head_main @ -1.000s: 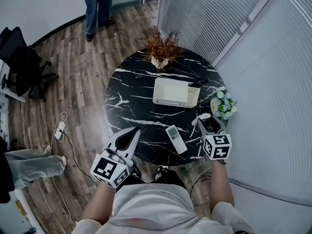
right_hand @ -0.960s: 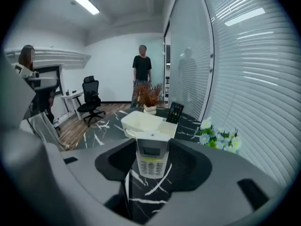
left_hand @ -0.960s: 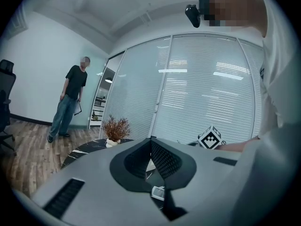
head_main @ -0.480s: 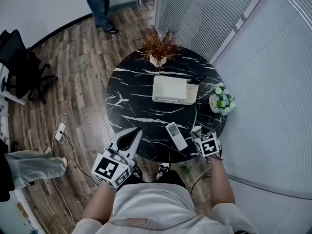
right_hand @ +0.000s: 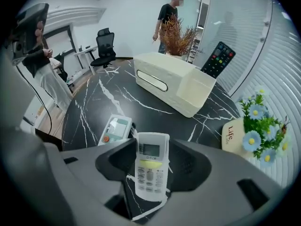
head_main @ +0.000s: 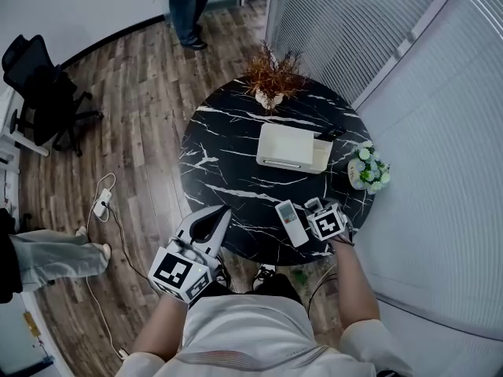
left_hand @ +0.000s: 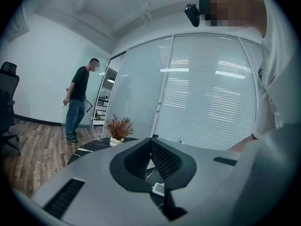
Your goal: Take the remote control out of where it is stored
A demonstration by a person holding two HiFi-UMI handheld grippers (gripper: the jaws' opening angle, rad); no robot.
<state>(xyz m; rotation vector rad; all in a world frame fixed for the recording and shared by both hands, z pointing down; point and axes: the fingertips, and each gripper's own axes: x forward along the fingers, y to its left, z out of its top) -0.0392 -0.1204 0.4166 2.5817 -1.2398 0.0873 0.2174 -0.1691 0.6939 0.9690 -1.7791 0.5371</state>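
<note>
A cream storage box (head_main: 287,148) (right_hand: 169,81) lies on the round black marble table (head_main: 228,155). A black remote (head_main: 328,134) (right_hand: 217,59) stands in the box's end compartment. My right gripper (head_main: 314,209) (right_hand: 150,161) points steeply down at the table's near right edge. Its jaws are closed on a white remote with a small screen (right_hand: 151,166). A second white remote (head_main: 291,223) (right_hand: 115,128) lies flat on the table just left of it. My left gripper (head_main: 222,210) (left_hand: 151,141) hovers off the near left edge, tips together and empty.
A pot of dried plant (head_main: 273,77) stands at the table's far side, and a small flower pot (head_main: 369,170) (right_hand: 256,131) at its right edge. Glass walls with blinds close the right. A person (head_main: 185,6) stands beyond; an office chair (head_main: 47,93) and a power strip (head_main: 102,203) are at left.
My right gripper has come down and tipped steeply, carrying its white remote close to the table beside the lying remote. The left gripper has stayed put. The person at the back has walked rightward.
</note>
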